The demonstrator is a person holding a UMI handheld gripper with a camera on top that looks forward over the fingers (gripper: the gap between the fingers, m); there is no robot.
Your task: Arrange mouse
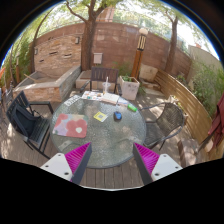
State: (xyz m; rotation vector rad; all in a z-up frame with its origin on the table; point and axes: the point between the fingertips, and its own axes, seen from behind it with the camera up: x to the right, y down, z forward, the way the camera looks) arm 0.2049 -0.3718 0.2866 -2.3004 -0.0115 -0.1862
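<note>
Hand-held gripper (113, 160) wide open, holding nothing, above round surface (120, 145); mouse (118, 116) beyond fingers, orientation unreadable.

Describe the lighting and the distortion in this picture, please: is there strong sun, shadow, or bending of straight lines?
Gripper view: daylight outdoors, sun dappled through trees onto the brick wall and the round glass table; the table top carries pale reflections. The wide lens bends the wooden fence and deck boards into curves. The gripper stands open, its pink pads brightly lit; small things on the table are too small to tell apart.
</note>
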